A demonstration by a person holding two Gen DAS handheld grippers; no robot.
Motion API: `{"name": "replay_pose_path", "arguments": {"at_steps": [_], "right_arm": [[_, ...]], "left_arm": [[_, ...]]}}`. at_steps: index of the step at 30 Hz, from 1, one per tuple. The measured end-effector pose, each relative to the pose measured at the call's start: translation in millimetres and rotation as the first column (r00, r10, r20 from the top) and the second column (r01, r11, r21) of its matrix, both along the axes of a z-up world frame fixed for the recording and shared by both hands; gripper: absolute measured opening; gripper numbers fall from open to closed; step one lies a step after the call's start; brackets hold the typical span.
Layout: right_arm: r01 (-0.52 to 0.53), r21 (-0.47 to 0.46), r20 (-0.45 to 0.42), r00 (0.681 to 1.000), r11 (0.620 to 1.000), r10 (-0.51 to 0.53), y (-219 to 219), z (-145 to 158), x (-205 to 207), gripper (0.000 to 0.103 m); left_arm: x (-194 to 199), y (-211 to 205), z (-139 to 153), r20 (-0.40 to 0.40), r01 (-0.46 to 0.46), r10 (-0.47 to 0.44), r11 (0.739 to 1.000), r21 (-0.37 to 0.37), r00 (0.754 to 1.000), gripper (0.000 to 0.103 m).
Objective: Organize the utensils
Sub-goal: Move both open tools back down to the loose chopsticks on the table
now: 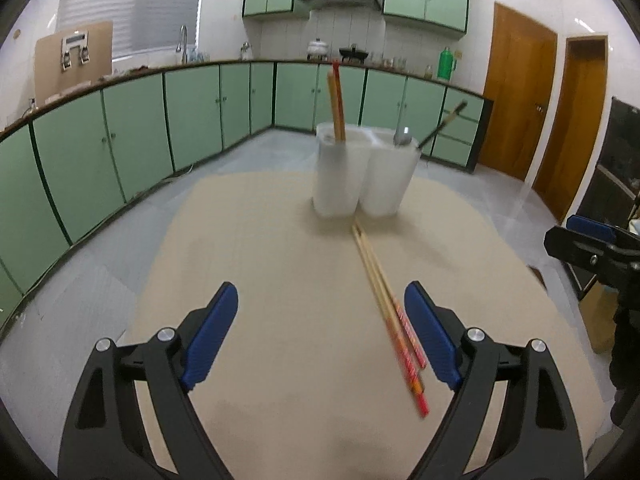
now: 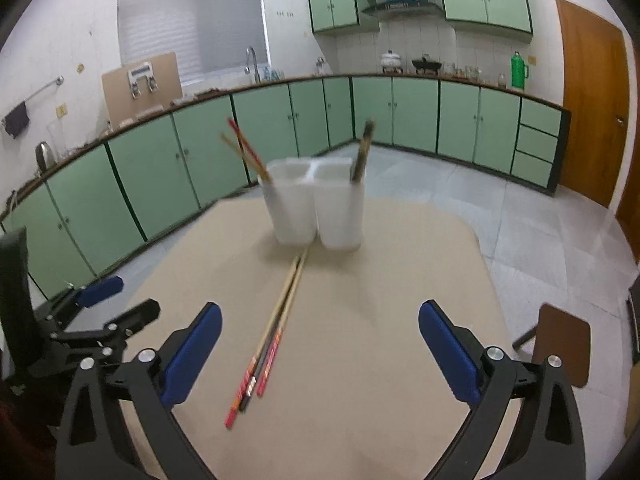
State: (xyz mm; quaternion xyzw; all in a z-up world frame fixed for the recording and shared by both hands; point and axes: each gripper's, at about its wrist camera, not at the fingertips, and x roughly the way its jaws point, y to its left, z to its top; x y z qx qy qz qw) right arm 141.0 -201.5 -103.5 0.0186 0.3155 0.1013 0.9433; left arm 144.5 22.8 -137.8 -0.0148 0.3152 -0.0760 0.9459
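Loose chopsticks (image 1: 384, 304) with red-patterned ends lie close together on the beige table, pointing at a white two-compartment holder (image 1: 362, 172). Two chopsticks (image 1: 336, 100) stand in its left compartment; a metal spoon (image 1: 402, 136) and a dark-tipped stick (image 1: 444, 124) lean in the right one. My left gripper (image 1: 320, 320) is open above the table, the loose chopsticks just inside its right pad, nothing gripped. My right gripper (image 2: 320, 344) is open wide, with the chopsticks (image 2: 276, 332) near its left pad and the holder (image 2: 316, 204) ahead. Both views are motion-blurred.
The beige tabletop (image 2: 400, 280) ends on a grey tiled floor on all sides. A brown chair seat (image 2: 560, 340) stands off the table's right edge. Green cabinets (image 1: 192, 112) line the far walls, and wooden doors (image 1: 516, 92) stand at the right. The other gripper (image 2: 120, 300) shows at the left.
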Motion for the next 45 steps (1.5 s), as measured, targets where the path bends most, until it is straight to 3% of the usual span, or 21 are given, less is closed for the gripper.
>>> {"name": "replay_pose_path", "arguments": {"at_steps": [3, 10, 19, 28, 31, 34, 43, 45], "right_arm": [[0.006, -0.007, -0.027, 1.0, 1.0, -0.006, 3.8, -18.3, -4.8, 0.097], [-0.003, -0.029, -0.107, 0.994, 1.0, 0.0, 19.7, -63.4, -7.9, 0.095], [-0.033, -0.022, -0.204, 0.979, 0.999, 0.028, 42.0, -101.0, 6.8, 0.066], [-0.06, -0.086, -0.233, 0.972, 0.995, 0.038, 63.1, -113.2, 16.1, 0.042], [-0.057, -0.118, -0.221, 0.975, 0.991, 0.03, 63.3, -113.3, 13.7, 0.029], [-0.049, -0.086, -0.231, 0.973, 0.995, 0.028, 53.0, -111.4, 11.8, 0.02], [-0.082, -0.023, -0.231, 0.97, 0.996, 0.075, 53.7, -111.7, 11.2, 0.021], [-0.078, -0.031, -0.231, 0.97, 0.996, 0.069, 55.9, -112.2, 13.5, 0.016]], "left_arm": [[-4.3, 0.3, -14.1, -0.027, -0.003, 0.004, 0.999, 0.043, 1.0, 0.083], [-13.4, 4.9, -44.2, -0.113, -0.009, 0.016, 0.998, 0.068, 0.994, 0.083], [-18.5, 16.6, -58.6, -0.161, -0.037, 0.05, 0.996, 0.082, 0.986, 0.083], [-16.8, 19.5, -58.2, -0.163, -0.045, 0.057, 0.996, 0.074, 0.985, 0.083], [-15.6, 17.6, -59.0, -0.165, -0.041, 0.052, 0.997, 0.07, 0.985, 0.083], [-16.0, 16.7, -60.4, -0.168, -0.037, 0.048, 0.997, 0.068, 0.985, 0.083], [-15.1, 3.9, -61.7, -0.18, -0.013, 0.025, 0.998, 0.067, 0.983, 0.083], [-16.1, 0.5, -61.5, -0.179, -0.007, 0.019, 0.998, 0.069, 0.984, 0.083]]}}
